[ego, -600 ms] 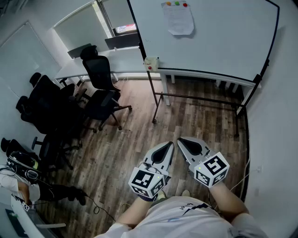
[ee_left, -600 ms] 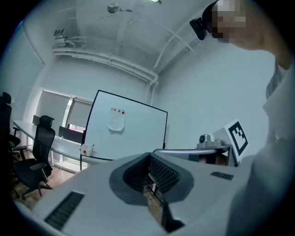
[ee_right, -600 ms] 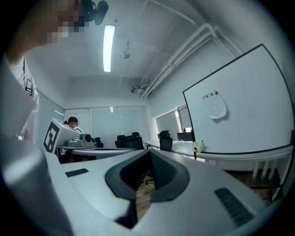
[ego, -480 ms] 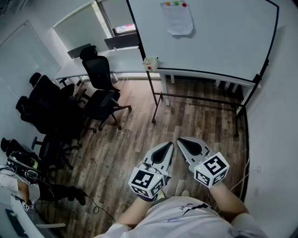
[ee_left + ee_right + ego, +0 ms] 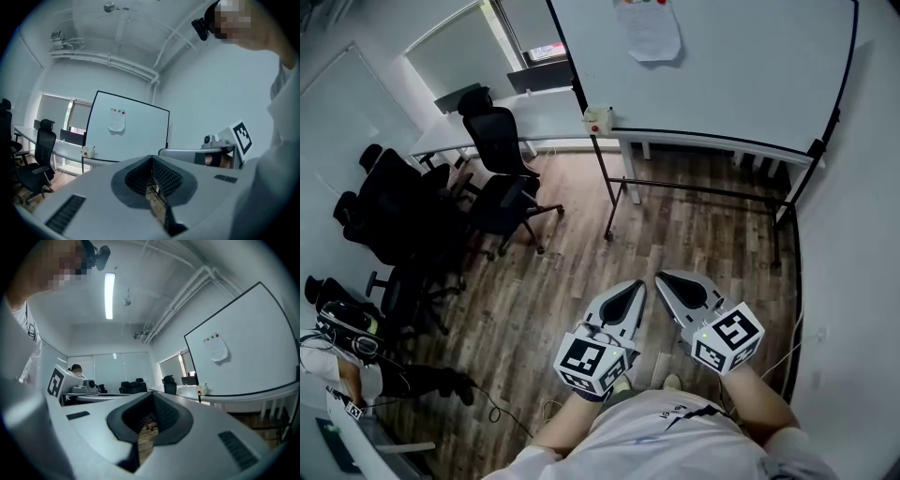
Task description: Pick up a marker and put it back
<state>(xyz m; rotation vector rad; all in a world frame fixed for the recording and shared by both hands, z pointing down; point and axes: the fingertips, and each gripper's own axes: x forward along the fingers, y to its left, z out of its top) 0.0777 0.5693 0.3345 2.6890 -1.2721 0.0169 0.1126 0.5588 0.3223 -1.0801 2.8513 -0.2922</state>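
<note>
Since no marker is within reach, the left gripper and right gripper are carried level, jaws pressed together, empty. At twelve o'clock, no marker is discernible on the whiteboard.

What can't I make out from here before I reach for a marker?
- Marker: none can be made out on the whiteboard ledge in any view; too far and small.
- White box at the ledge's left end: head view, too small to tell what it holds.
- Paper on the whiteboard: head view's top edge cuts it; print too small.
- Person at lower left: cut off by head view's left edge.
</note>
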